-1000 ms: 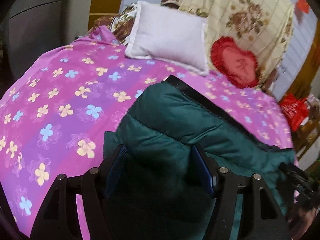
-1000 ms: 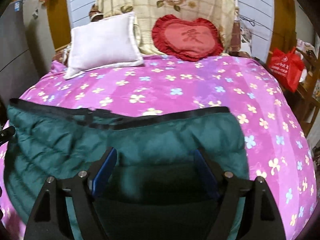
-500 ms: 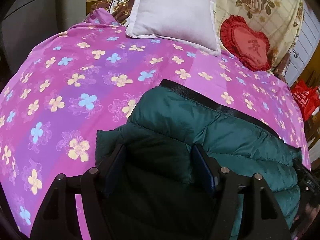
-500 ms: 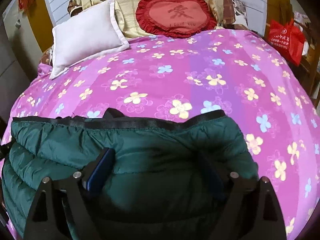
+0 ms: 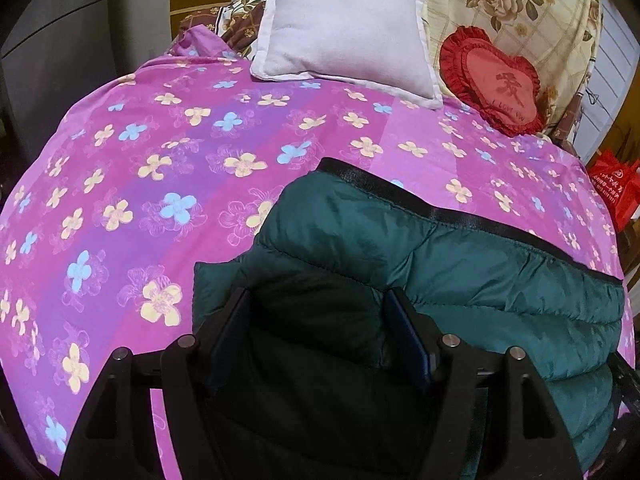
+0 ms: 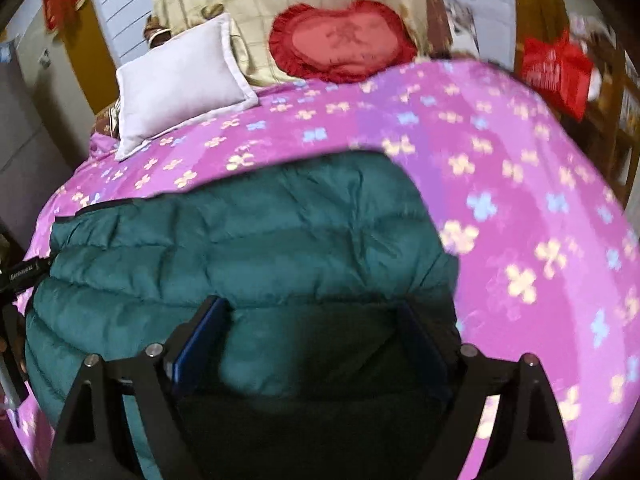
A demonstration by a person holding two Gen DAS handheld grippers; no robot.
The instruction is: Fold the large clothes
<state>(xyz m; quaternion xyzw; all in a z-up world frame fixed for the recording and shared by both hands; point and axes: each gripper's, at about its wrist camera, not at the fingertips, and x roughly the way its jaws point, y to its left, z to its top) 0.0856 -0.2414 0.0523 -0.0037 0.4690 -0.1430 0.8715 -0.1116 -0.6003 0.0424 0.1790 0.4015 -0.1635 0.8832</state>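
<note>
Both cameras have pulled back and tipped since the earlier frames, and the green puffer jacket (image 5: 460,276) now shows a rounded, doubled far edge in the right view where its black trim ran straight before; that view is also motion-blurred.

On the left, the left gripper (image 5: 320,336) sits over the jacket's near left corner with its fingers spread wide and padded fabric bulging between them, not pinched. The black trim (image 5: 400,196) still runs along the jacket's far edge here. The jacket lies on the purple flowered bedspread (image 5: 140,160), well short of the white pillow (image 5: 344,28) and the red heart cushion (image 5: 496,84) at the head of the bed.

On the right, the right gripper (image 6: 316,340) is likewise spread, its blue-lined fingers either side of a puffed ridge of jacket (image 6: 240,240).

Judging from this, a crosswise fold has just been laid down and both tools are letting go. The next move likely calls for pressing out trapped air, then gripping one end to fold across, holding the slippery bulk so it does not spring open.
</note>
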